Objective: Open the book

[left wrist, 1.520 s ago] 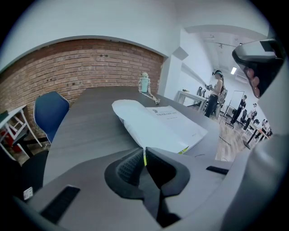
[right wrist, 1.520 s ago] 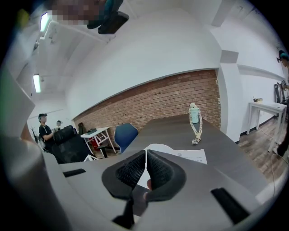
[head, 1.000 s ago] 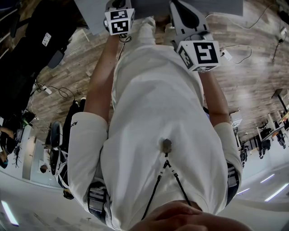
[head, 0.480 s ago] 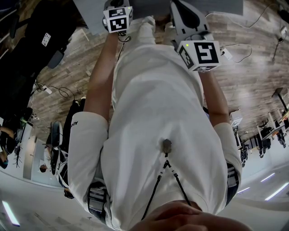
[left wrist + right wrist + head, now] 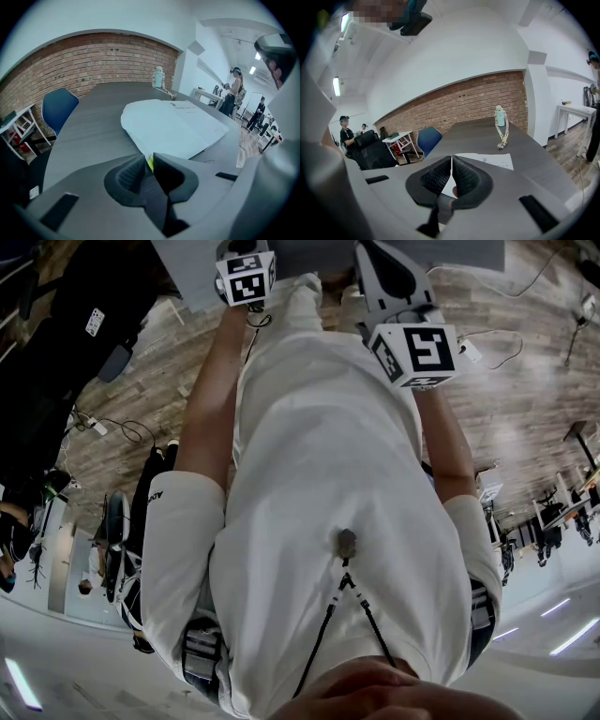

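The book (image 5: 173, 126) lies open on the dark table (image 5: 89, 126), white pages up. My left gripper (image 5: 149, 161) sits at the book's near corner. Its jaws have just been opening and now stand a narrow slit apart, with a yellow-green sliver and the tip of the page between them. My right gripper (image 5: 451, 164) is shut, pads touching, just in front of a white printed page (image 5: 494, 161). In the head view only the marker cubes show, the left gripper's cube (image 5: 246, 279) and the right gripper's cube (image 5: 417, 351). The jaws and the book are hidden there.
A small bottle with a cord (image 5: 501, 123) stands far back on the table, also visible as the bottle (image 5: 158, 77) beyond the book. A blue chair (image 5: 56, 108) is at the table's left side, before a brick wall. People stand at desks (image 5: 234, 91) to the right.
The left gripper's marker cube has crept slightly toward the top of the head view. The right cube and the person's body have kept still.
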